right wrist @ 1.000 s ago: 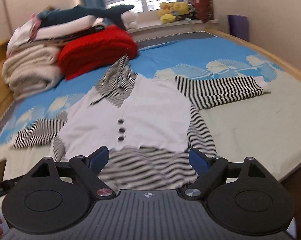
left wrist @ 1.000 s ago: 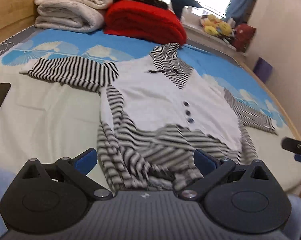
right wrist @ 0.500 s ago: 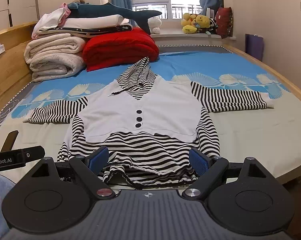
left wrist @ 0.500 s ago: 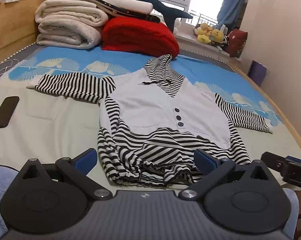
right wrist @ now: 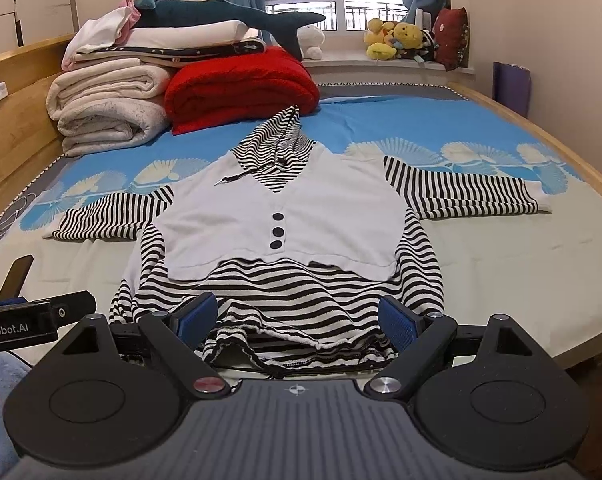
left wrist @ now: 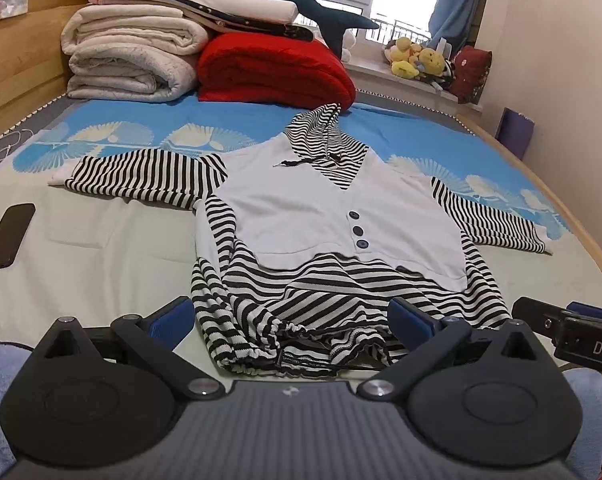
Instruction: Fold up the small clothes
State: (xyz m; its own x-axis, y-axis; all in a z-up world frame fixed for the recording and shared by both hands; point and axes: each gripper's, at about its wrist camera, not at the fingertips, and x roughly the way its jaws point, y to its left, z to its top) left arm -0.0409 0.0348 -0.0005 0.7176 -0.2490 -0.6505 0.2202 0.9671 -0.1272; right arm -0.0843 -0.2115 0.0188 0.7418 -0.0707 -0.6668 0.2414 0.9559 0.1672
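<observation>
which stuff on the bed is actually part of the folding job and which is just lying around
Part of the job:
- striped hooded top, spread flat
- left gripper, open
- right gripper, open

Just lying about:
- phone
- red blanket
- cream blankets
- shark plush

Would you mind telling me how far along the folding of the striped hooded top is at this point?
Done: the striped hooded top lies spread face up on the bed, both sleeves out sideways, though its hem is bunched. In hand: nothing; the left tongs and right tongs are open and empty near the hem. Left: every fold, sleeves and body.
</observation>
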